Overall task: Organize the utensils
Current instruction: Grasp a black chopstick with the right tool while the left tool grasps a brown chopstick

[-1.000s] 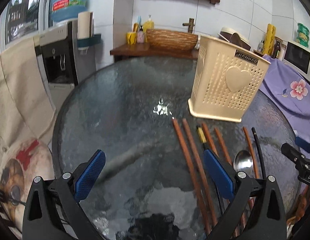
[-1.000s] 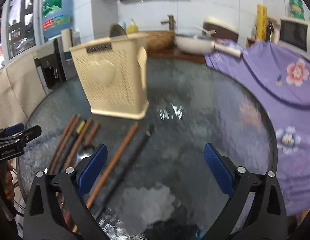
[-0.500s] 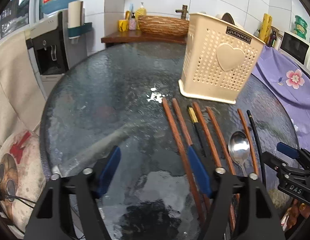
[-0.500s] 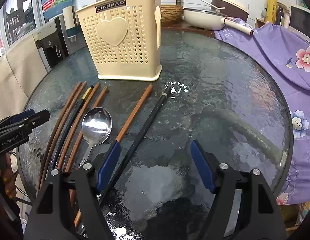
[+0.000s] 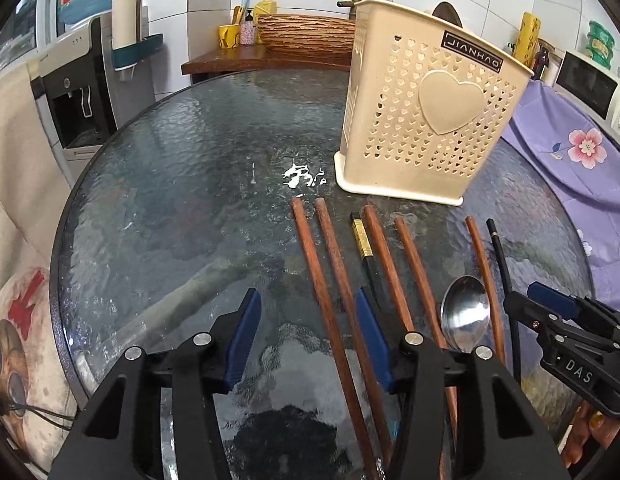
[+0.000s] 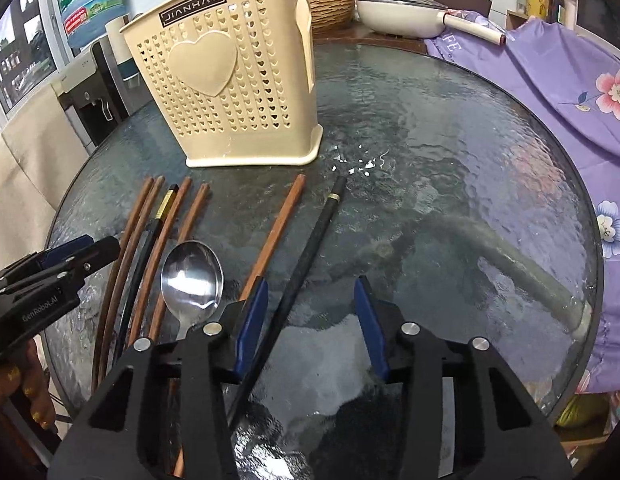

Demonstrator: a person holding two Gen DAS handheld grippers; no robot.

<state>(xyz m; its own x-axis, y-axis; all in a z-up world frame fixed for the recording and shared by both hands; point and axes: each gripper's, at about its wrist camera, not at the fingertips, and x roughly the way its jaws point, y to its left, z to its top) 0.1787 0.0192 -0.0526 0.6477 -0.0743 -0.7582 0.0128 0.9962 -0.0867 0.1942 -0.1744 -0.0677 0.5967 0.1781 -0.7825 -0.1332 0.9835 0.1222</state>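
Both the left gripper [image 5: 308,334] and the right gripper [image 6: 312,322] have just been closing to half-wide and have dipped nearer the chopsticks [image 5: 328,304], gripping nothing.

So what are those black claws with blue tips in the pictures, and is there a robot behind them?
No robot: a person holds one hand-held gripper in each hand, and each carries a camera looking along its fingers. One picture is from the left hand-held gripper, the other from the right hand-held gripper; each also shows the other at its edge. On the round glass table stand a cream utensil holder, and in front of it lie brown chopsticks, black chopsticks and a metal spoon. Both grippers' jaws have just been closing partway; nothing is held yet.
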